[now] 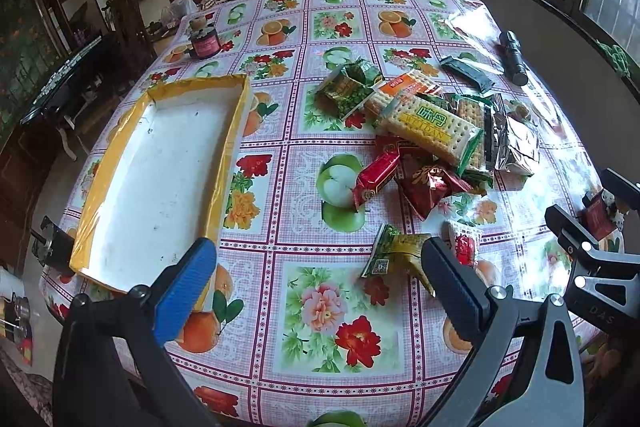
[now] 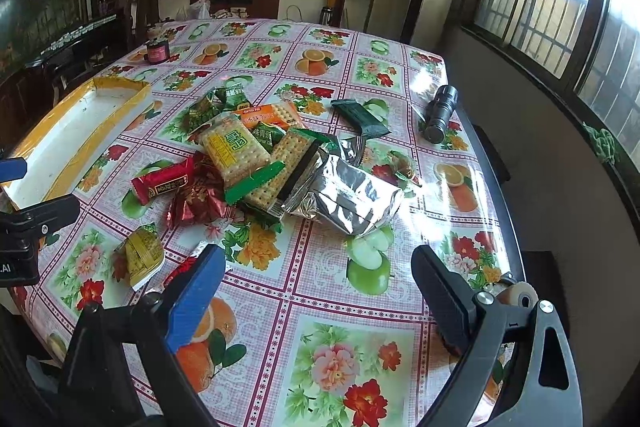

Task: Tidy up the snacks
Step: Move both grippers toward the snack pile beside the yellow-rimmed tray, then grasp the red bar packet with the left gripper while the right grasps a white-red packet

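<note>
Both tools, left tool (image 1: 316, 275) and right tool (image 2: 320, 283), hover apart, holding nothing, above the worktop (image 1: 280, 195). Snack pile (image 1: 432, 131) lies at 1 o'clock, yellow tray (image 1: 160, 171) at 10 o'clock.

Left tool (image 1: 316, 283) agape; right tool (image 2: 320, 291) likewise, both empty.

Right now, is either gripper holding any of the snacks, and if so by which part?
Nothing is held. The left gripper and the right gripper are both open above the tablecloth, and the snack pile lies untouched ahead.
</note>
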